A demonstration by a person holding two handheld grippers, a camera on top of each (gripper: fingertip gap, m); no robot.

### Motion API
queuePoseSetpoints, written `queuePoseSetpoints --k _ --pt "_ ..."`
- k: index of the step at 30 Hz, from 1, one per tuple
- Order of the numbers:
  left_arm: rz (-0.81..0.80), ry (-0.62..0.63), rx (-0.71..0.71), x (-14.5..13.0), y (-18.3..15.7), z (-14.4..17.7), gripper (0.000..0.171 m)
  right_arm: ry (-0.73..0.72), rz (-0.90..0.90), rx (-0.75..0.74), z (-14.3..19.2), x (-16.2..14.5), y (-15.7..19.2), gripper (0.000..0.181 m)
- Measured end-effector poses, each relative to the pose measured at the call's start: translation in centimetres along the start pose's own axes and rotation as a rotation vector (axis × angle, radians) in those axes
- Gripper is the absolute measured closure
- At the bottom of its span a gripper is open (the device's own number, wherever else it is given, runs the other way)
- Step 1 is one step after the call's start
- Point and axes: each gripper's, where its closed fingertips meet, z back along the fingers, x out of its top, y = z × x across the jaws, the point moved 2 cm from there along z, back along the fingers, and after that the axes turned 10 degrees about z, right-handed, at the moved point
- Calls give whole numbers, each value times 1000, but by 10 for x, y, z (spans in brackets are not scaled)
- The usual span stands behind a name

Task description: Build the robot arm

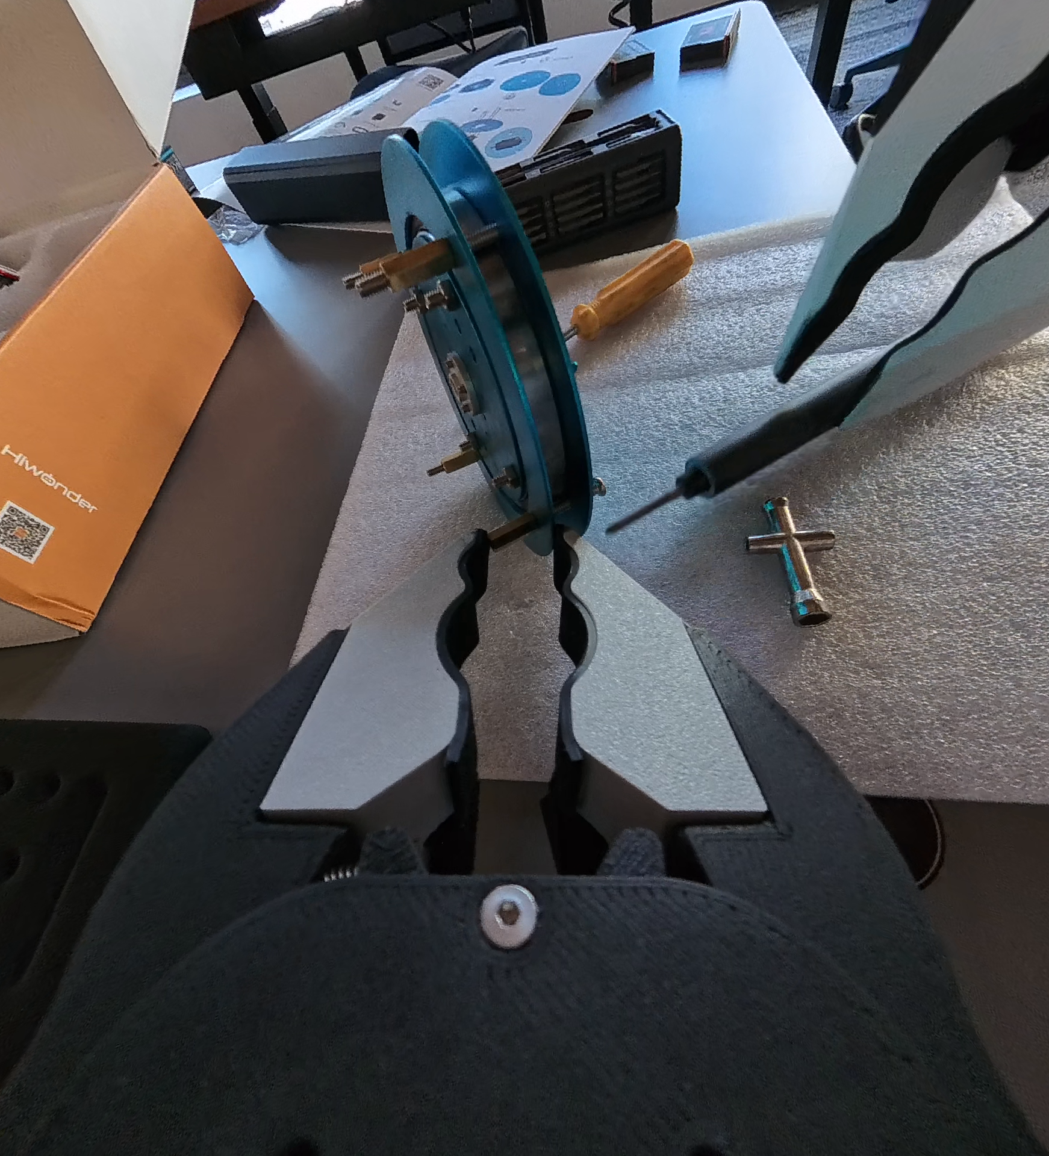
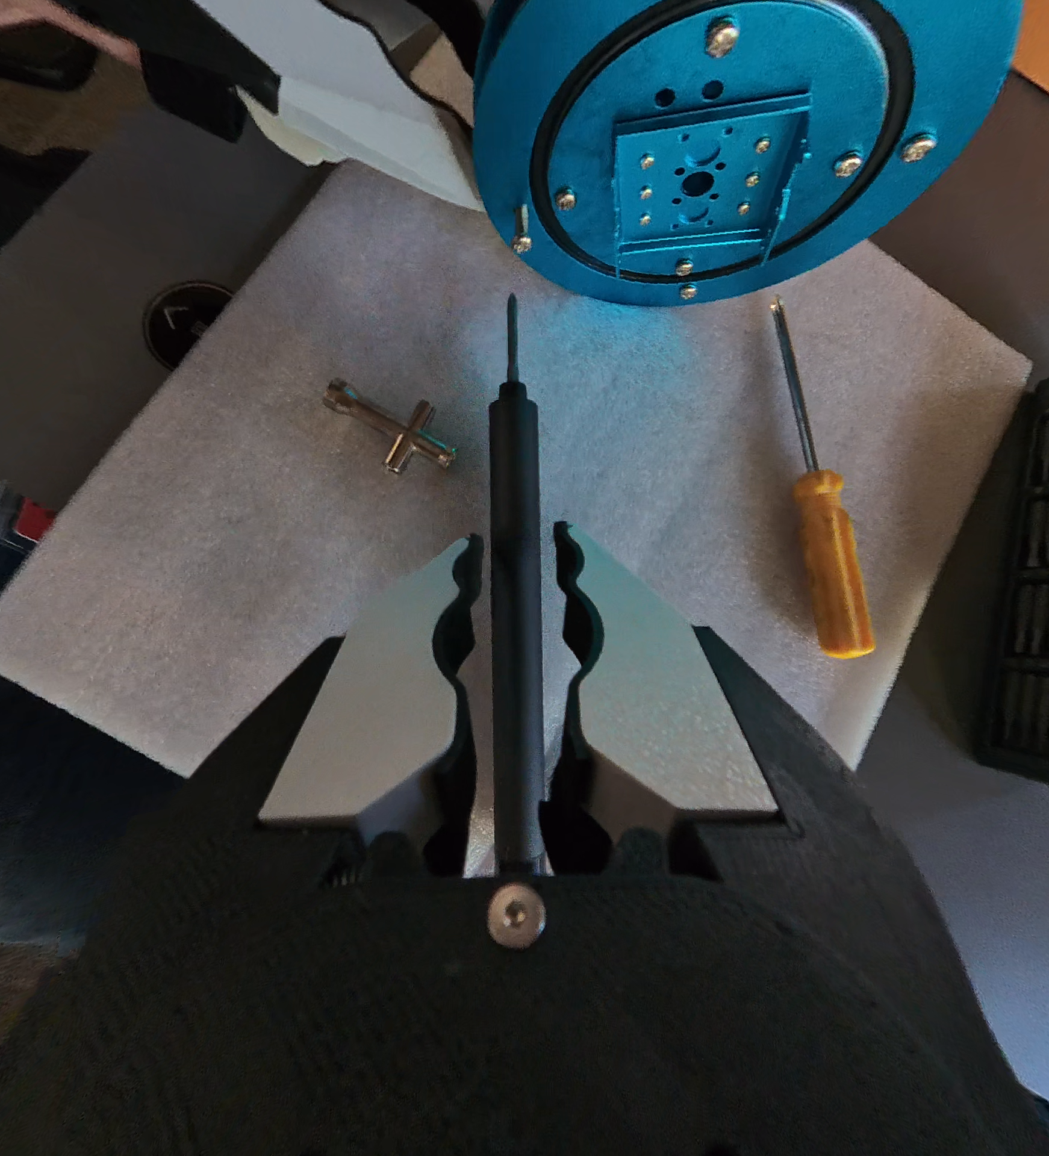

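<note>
My left gripper (image 1: 519, 541) is shut on the bottom rim of a blue round disc assembly (image 1: 497, 350) with brass standoffs and screws. It holds the assembly upright on edge over a white foam sheet (image 1: 822, 657). My right gripper (image 2: 517, 535) is shut on a slim black screwdriver (image 2: 512, 475) that points forward. The screwdriver tip sits just below the lower left rim of the assembly's flat face (image 2: 728, 144), close to a rim screw. In the left wrist view my right gripper (image 1: 822, 400) comes in from the upper right, with the screwdriver (image 1: 760, 450) aimed at the disc's lower edge.
A metal cross-shaped socket wrench (image 2: 394, 431) and an orange-handled screwdriver (image 2: 832, 563) lie on the foam sheet (image 2: 196, 563). A black bit-set case (image 1: 603, 181) and a printed sheet (image 1: 509, 94) lie behind it. An orange box (image 1: 90, 388) stands at the left. My right fingertips sit around 11 cm from my left ones.
</note>
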Motion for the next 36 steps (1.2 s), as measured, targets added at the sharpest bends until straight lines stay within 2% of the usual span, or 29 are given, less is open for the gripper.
queuePoseSetpoints --k 2,3,7,12,14,19,25,27,29,31,36 --pt "-1 0 0 0 0 0 152 28 36 -16 -3 -3 2 171" --pt "-3 0 1 0 0 0 152 23 37 -21 -3 -2 2 172" --pt "-9 0 4 0 -1 0 152 50 8 -31 -1 -5 0 164" --pt "-8 0 4 0 -1 0 152 86 72 -64 -2 -4 6 161" --pt "-11 -1 6 0 -1 0 152 68 41 -50 -3 -1 5 158" --pt "-19 -1 12 0 -1 0 152 43 -30 33 -5 4 0 167" --pt "-13 -1 7 0 -1 0 152 30 -39 52 -4 2 -8 164" --pt "-14 -1 8 0 -1 0 152 17 -83 116 -6 1 -6 161" --pt "-16 -1 9 0 -1 0 152 41 -100 135 -9 -3 -6 158" --pt "-16 -1 9 0 -1 0 152 86 -88 135 -11 -9 -6 166" --pt "-16 -1 9 0 -1 0 152 68 -123 175 -12 -7 -4 165"
